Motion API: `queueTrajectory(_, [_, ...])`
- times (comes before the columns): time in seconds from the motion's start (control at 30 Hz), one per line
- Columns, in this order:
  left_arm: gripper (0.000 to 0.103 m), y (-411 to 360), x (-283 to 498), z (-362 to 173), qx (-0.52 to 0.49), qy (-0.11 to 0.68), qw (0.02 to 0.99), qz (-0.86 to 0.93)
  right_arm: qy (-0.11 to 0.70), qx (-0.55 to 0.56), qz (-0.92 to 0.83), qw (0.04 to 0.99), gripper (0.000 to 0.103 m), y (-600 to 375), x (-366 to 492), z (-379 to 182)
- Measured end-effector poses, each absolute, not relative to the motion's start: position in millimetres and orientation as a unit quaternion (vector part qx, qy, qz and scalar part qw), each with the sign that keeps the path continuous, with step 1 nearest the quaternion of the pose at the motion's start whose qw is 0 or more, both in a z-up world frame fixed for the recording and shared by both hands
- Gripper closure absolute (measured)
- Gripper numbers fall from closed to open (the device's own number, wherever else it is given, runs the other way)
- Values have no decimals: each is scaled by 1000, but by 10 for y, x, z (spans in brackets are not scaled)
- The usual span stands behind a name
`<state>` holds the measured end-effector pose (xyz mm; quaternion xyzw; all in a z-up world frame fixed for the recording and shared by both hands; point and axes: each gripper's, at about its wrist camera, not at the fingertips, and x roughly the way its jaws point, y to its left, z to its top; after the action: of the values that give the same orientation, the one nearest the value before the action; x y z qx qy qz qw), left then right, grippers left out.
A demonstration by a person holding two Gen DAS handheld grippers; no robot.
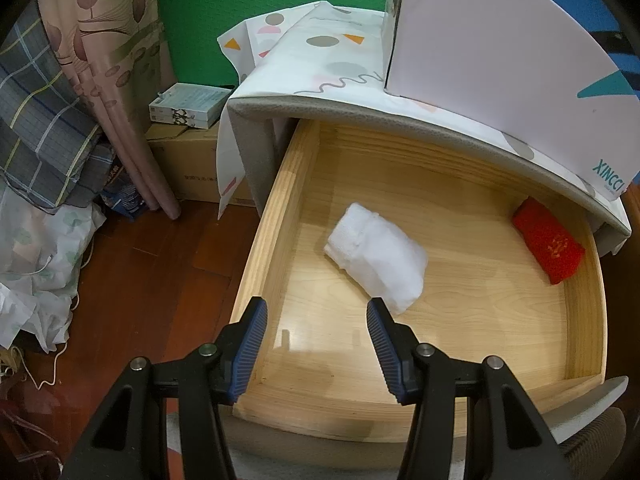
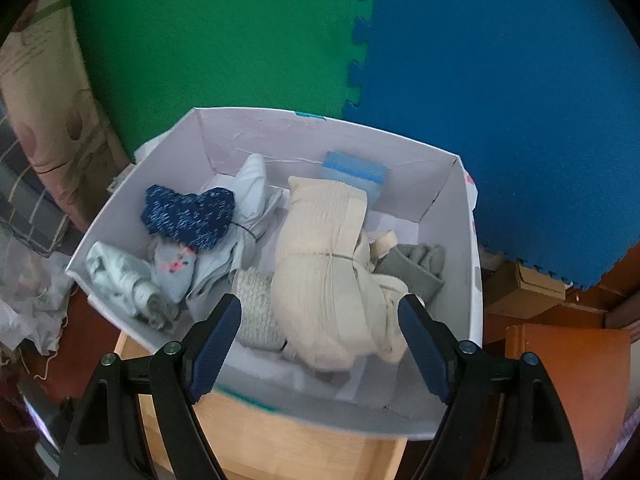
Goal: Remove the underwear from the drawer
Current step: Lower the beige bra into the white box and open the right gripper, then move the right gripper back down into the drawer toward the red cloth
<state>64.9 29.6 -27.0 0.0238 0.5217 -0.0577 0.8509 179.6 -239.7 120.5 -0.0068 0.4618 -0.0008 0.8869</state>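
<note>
In the left wrist view the pale wooden drawer [image 1: 276, 216] stands pulled out. A folded white garment [image 1: 376, 258] lies in its middle and a folded red one [image 1: 548, 240] sits at its back right corner. My left gripper [image 1: 316, 312] hangs open over the drawer's front left, with nothing between its fingers. On the cabinet top stands a white box [image 1: 500, 60]. In the right wrist view my right gripper [image 2: 320, 316] is open above that white box [image 2: 320, 136]. A rolled beige garment [image 2: 320, 264] lies in the box below it, among a navy speckled piece [image 2: 188, 216] and several pale ones.
A patterned cloth [image 1: 320, 60] covers the cabinet top. Left of the cabinet stand cardboard boxes [image 1: 188, 160], a curtain [image 1: 116, 80], plaid fabric [image 1: 36, 120] and plastic bags on the wooden floor [image 1: 152, 280]. Green and blue foam mats [image 2: 500, 80] line the wall.
</note>
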Motion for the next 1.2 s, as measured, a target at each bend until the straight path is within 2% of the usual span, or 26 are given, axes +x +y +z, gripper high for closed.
queueTrajectory(0.3, [50, 302, 650, -262, 26, 520, 852, -55, 412, -40, 26, 910, 25, -2385, 1148, 1288])
queueTrajectory(0.53, [50, 360, 631, -231, 16, 514, 856, -47, 400, -91, 62, 910, 25, -2338, 707, 1097])
queueTrajectory(0.93, [50, 426, 612, -189, 0, 506, 861, -39, 461, -118, 85, 875, 26, -2411, 537, 304])
queueTrajectory(1.0, [50, 431, 611, -187, -1, 506, 862, -39, 474, -122, 84, 868, 31, -2453, 573, 160])
queueTrajectory(1.2, [50, 440, 612, -190, -5, 508, 861, -39, 497, -144, 81, 852, 33, -2521, 704, -186])
